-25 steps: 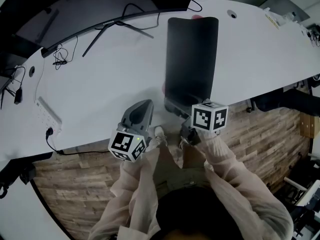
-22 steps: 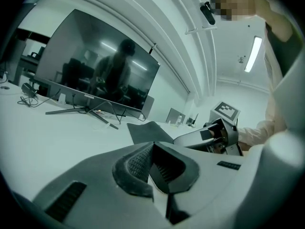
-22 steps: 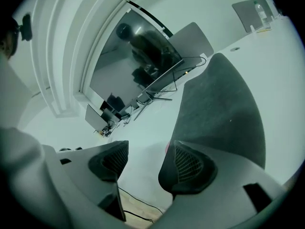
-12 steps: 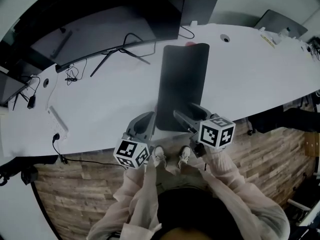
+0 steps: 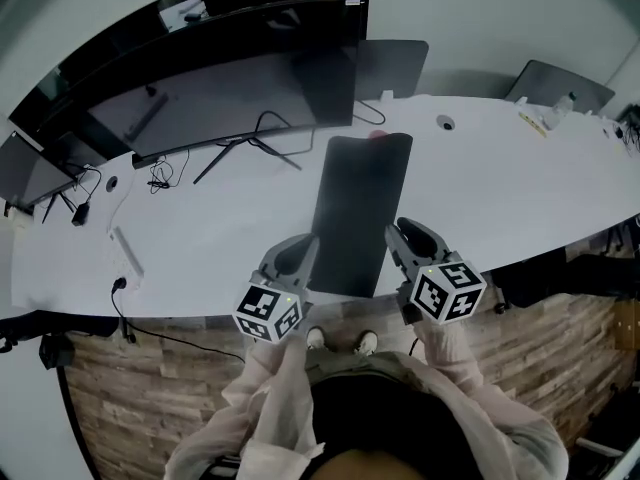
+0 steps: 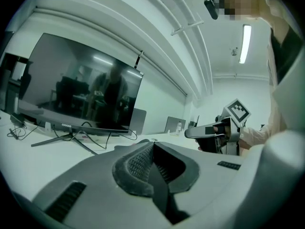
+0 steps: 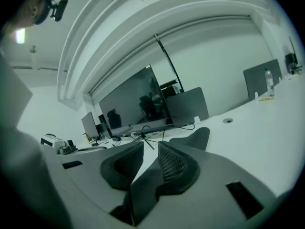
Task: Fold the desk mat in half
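Observation:
The dark desk mat [image 5: 360, 213] lies flat and unfolded on the white desk [image 5: 520, 188], running away from me; its near end reaches the desk's front edge. My left gripper [image 5: 296, 251] hovers beside the mat's near left corner, its pads [image 6: 143, 166] pressed together with nothing in them. My right gripper [image 5: 408, 236] is just right of the mat's near right corner, apart from it. Its jaws are closing, with a narrow gap between the pads [image 7: 174, 163] and nothing in it. The left gripper view also shows the right gripper [image 6: 209, 132].
A wide curved monitor [image 5: 230, 88] stands at the back left, its stand legs and cables [image 5: 250, 143] close to the mat's far left. A power strip [image 5: 125, 253] lies at the left. The desk's front edge [image 5: 200, 313] runs under both grippers, above a wooden floor.
The right gripper has come off the mat's near edge and now sits right of it, jaws narrower than before. The view has pulled back. The left gripper stays by the near left corner.

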Tool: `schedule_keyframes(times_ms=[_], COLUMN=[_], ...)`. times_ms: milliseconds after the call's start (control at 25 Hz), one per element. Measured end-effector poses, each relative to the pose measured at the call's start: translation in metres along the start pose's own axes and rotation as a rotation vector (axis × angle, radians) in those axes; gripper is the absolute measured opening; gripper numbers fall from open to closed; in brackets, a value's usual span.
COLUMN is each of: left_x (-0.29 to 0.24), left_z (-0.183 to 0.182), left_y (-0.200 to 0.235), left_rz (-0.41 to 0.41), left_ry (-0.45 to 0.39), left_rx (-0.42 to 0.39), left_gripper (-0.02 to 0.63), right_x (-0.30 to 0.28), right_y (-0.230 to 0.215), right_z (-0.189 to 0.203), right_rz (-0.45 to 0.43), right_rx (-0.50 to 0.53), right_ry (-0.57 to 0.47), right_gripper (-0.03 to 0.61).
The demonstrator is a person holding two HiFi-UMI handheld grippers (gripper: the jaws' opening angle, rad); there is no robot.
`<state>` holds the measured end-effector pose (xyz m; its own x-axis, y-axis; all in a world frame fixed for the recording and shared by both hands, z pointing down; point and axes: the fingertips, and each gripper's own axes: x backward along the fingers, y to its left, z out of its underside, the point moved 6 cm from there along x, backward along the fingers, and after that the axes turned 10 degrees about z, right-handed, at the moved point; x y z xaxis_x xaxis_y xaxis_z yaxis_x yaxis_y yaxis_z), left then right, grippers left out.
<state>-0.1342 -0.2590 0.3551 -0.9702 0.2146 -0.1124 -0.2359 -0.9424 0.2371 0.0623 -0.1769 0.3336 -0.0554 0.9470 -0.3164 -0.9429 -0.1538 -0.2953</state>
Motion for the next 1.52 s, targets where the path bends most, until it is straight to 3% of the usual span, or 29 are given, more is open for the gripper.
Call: schedule_keyframes(times_ms=[120,640,1520], left_x=[-0.007,-0.017,0.0], left_z=[-0.006,0.0,0.017], left_y=[-0.005,-0.015,-0.019], left_rz=[0.003,0.008,0.025], left_ry=[-0.005,0.008,0.04], left_rx=[-0.016,0.009,0.037], left_gripper=[0.026,0.027,0.026], right_x=[0.01,0.029,0.039], right_y=[-0.011,-0.031,-0.017], right_z=[-0.006,0.011,0.03], right_rz=[0.014,0.061,0.076], right_rx=[0.052,0.106,0.088], right_ry=[-0.023,0.032,0.068], right_gripper=[0.014,0.014,0.014])
